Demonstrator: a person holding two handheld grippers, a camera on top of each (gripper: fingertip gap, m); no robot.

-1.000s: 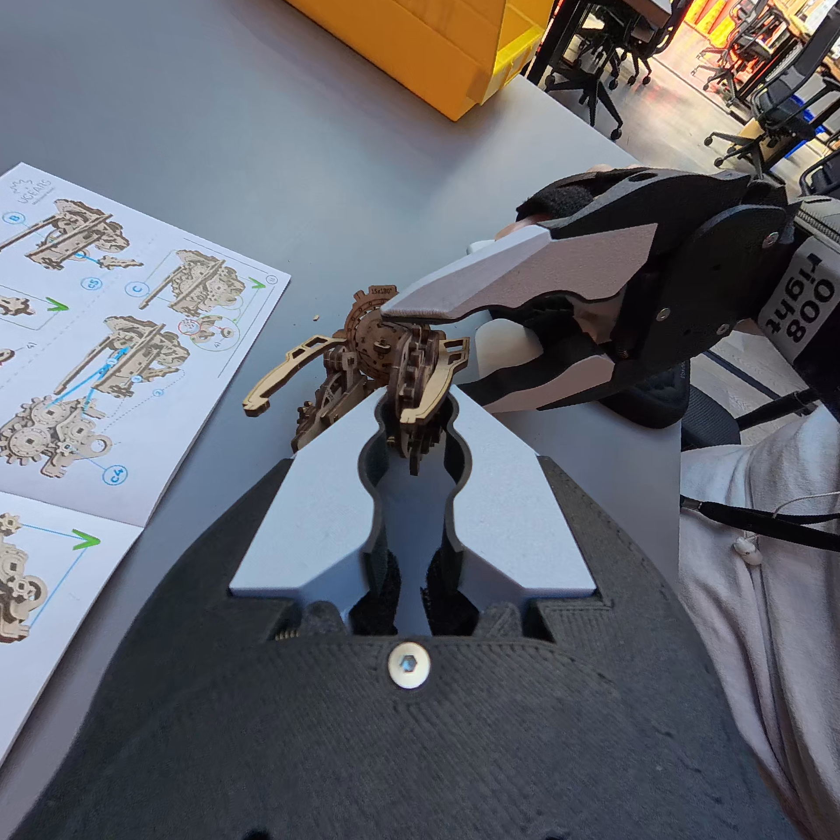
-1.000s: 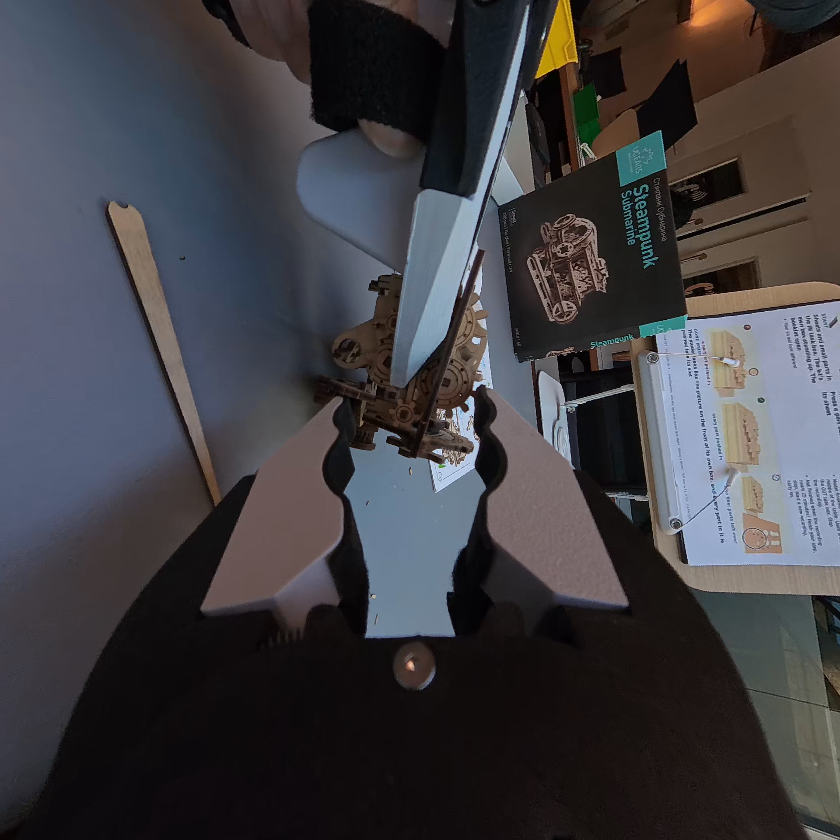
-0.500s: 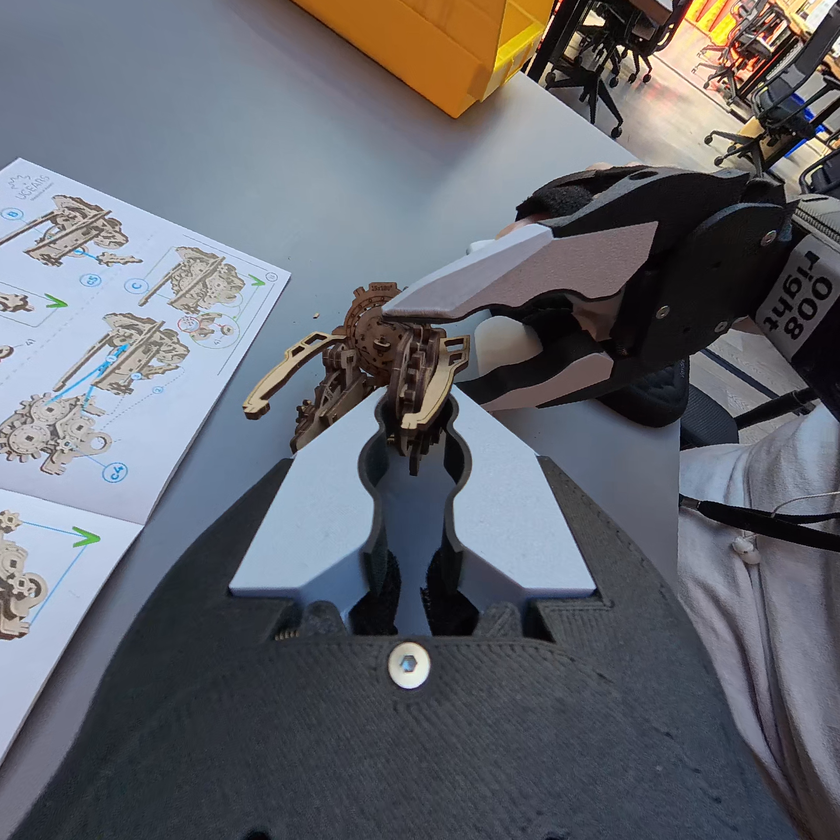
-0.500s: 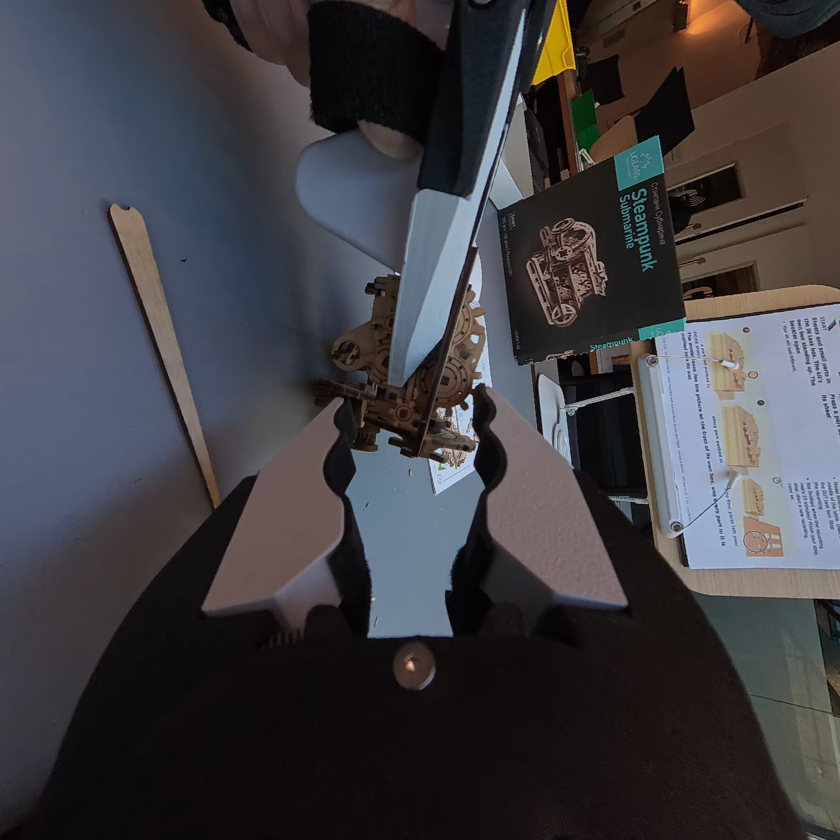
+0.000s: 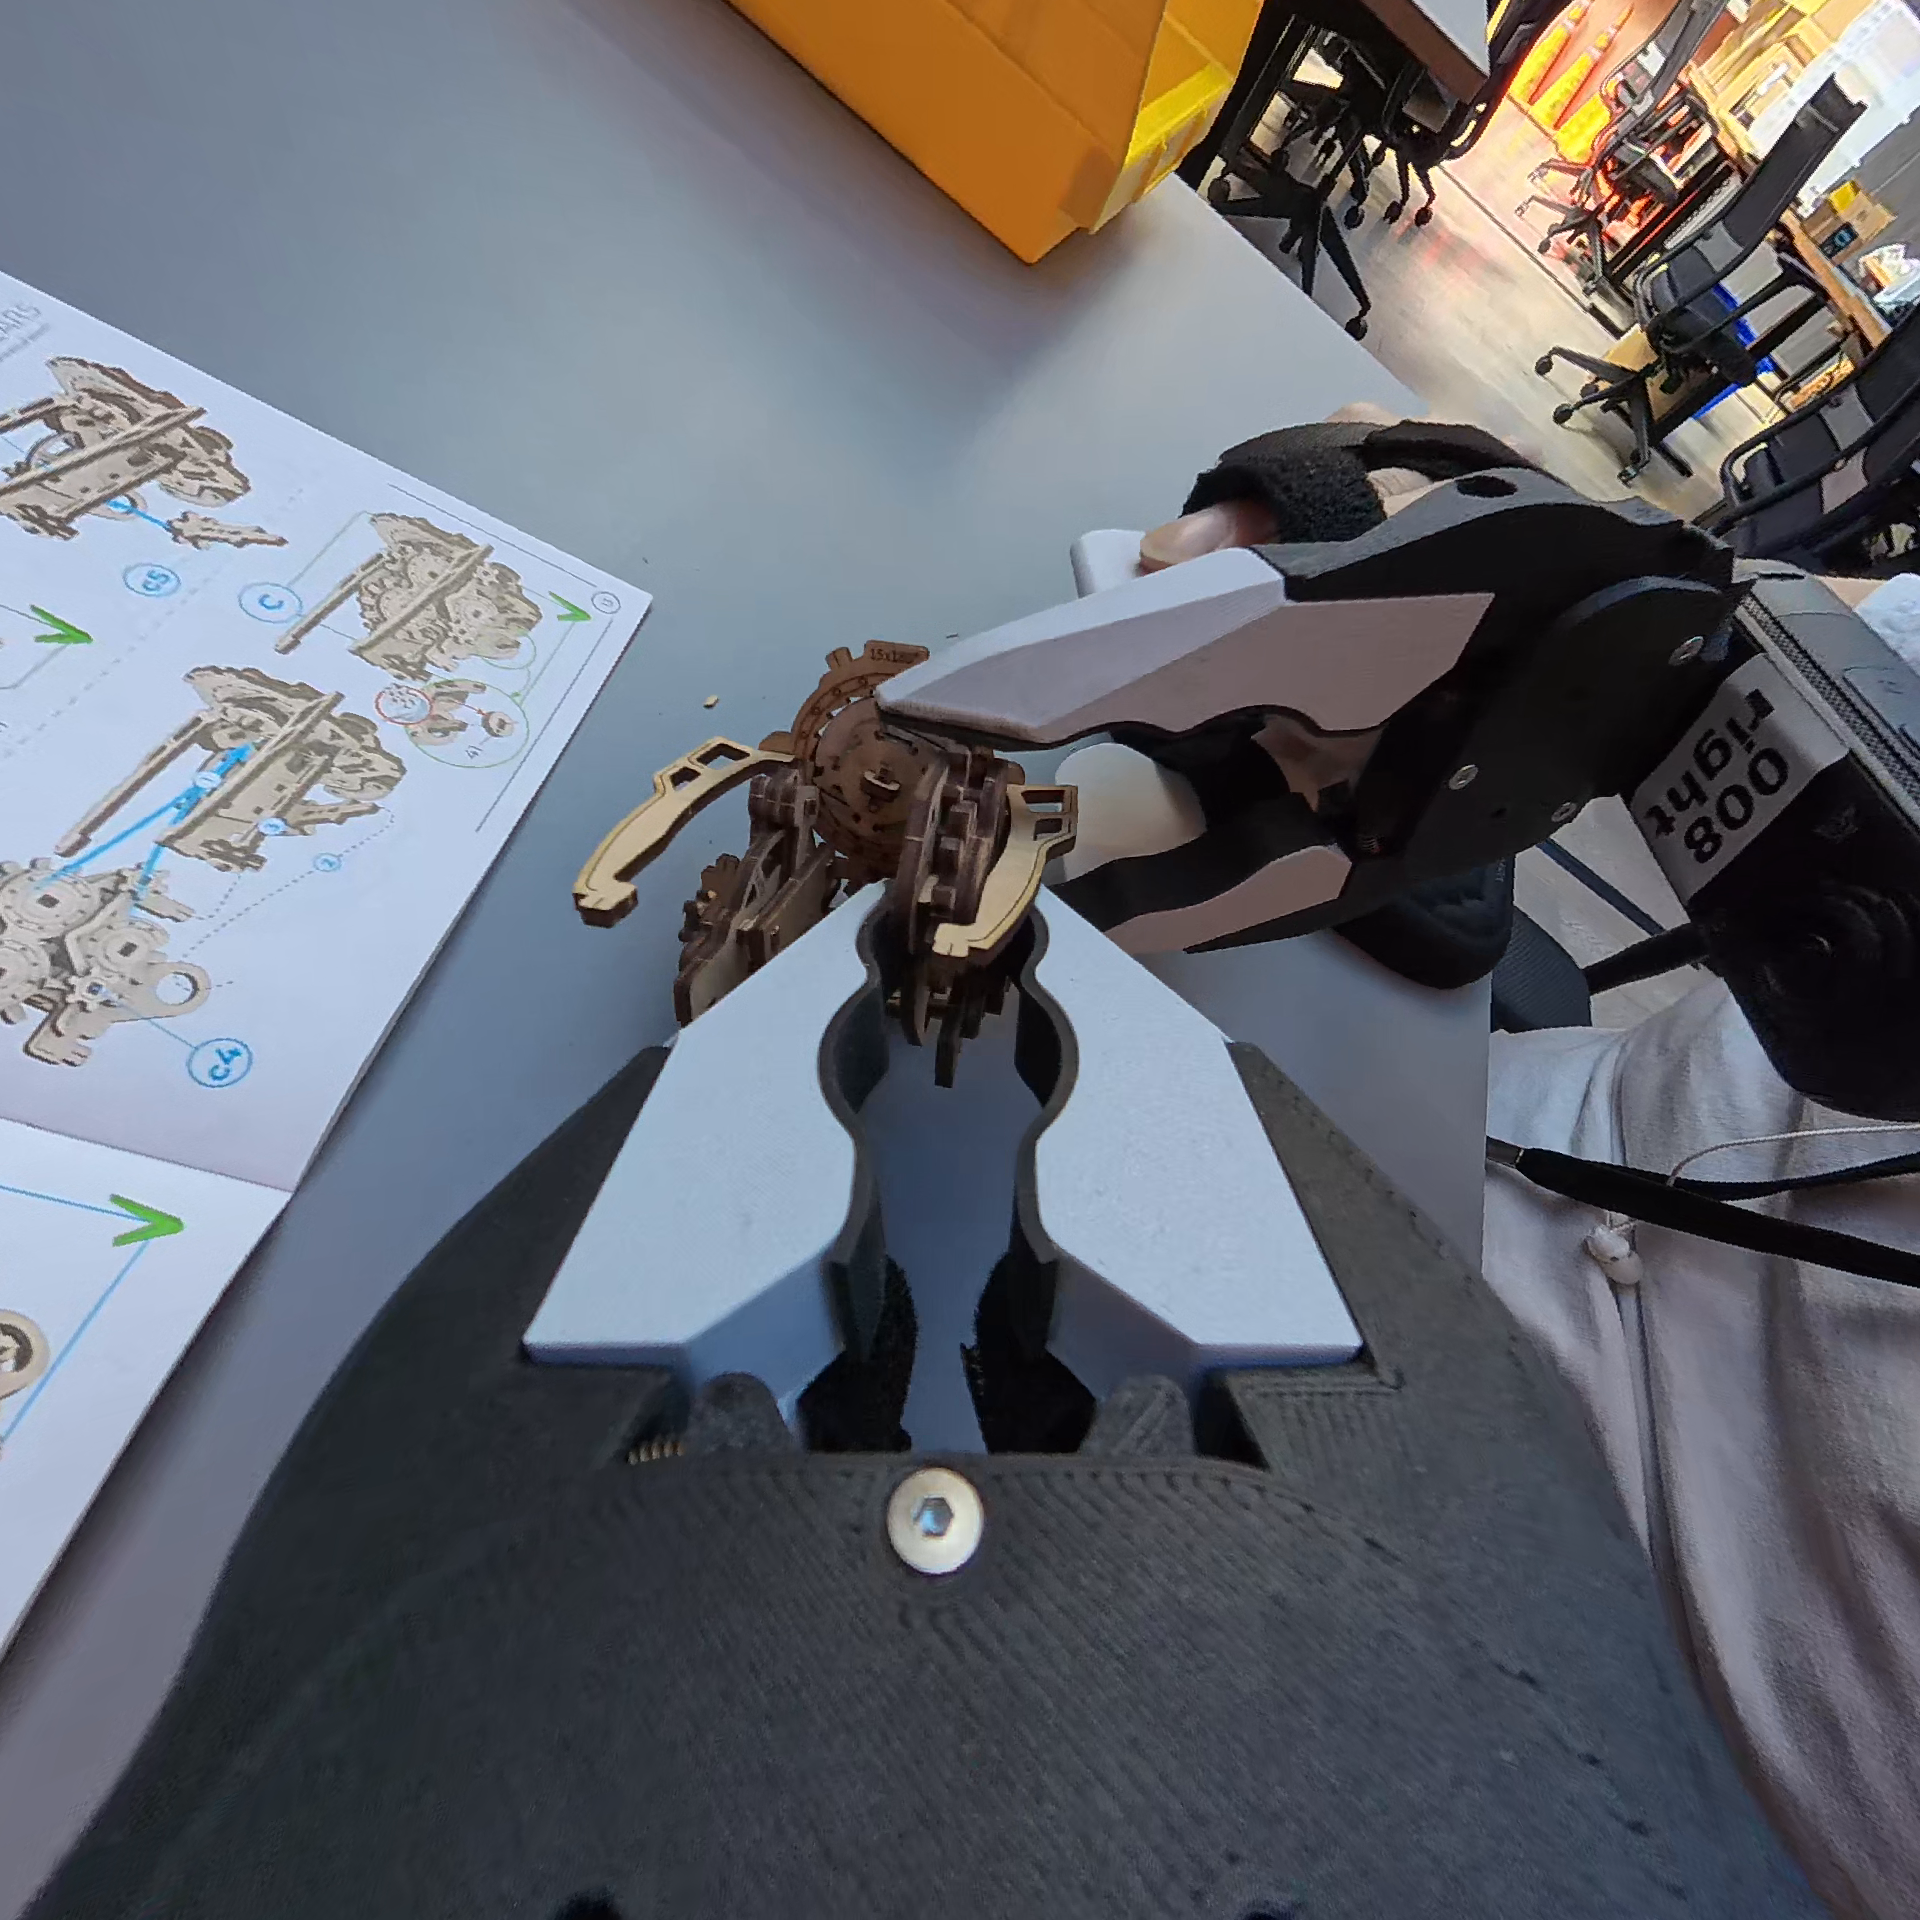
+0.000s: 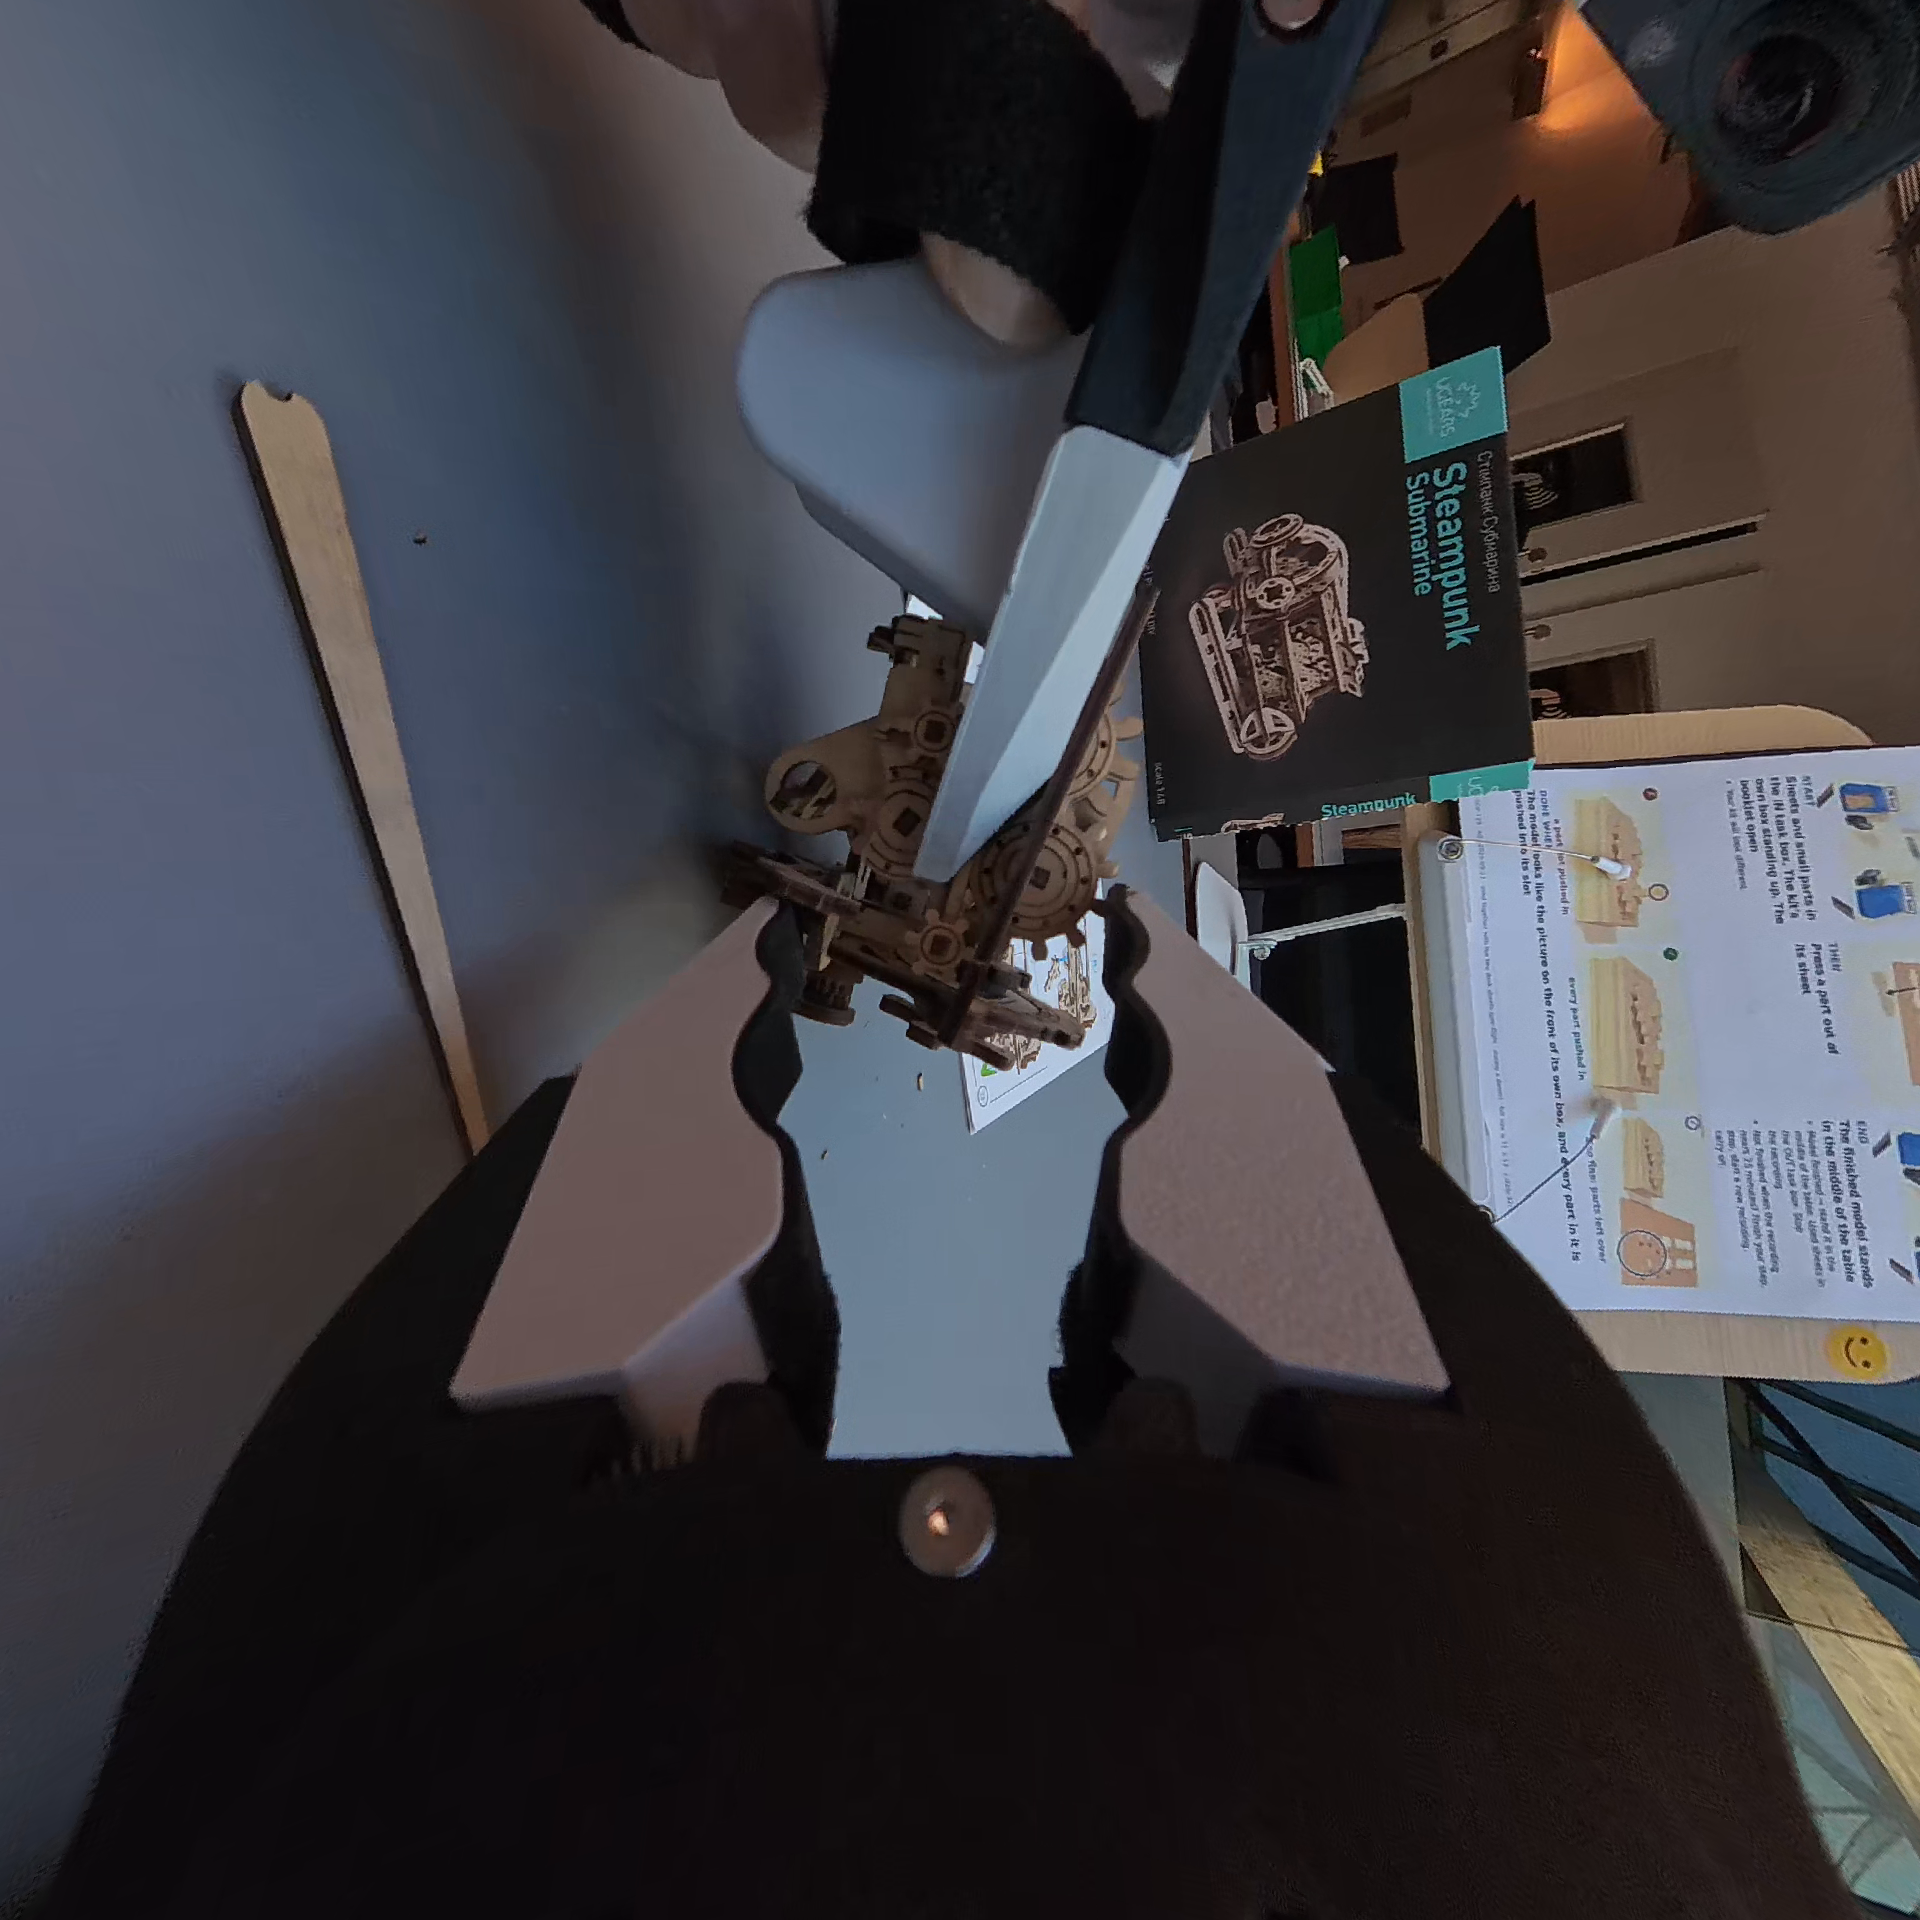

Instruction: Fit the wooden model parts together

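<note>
Beyond my grey surface (image 5: 644,343) I see black office chairs (image 5: 1704,281) standing on a warm, sunlit floor (image 5: 1475,208), with more desks farther back in the room.

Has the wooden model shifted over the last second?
No. The wooden model sits the same against the instruction sheet corner.

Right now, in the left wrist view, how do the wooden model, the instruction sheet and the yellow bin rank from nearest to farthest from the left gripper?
1. Wooden model: held between the fingers of the left gripper, off the table.
2. Instruction sheet: flat on the table, to the left.
3. Yellow bin: at the table's far edge, ahead.
</note>
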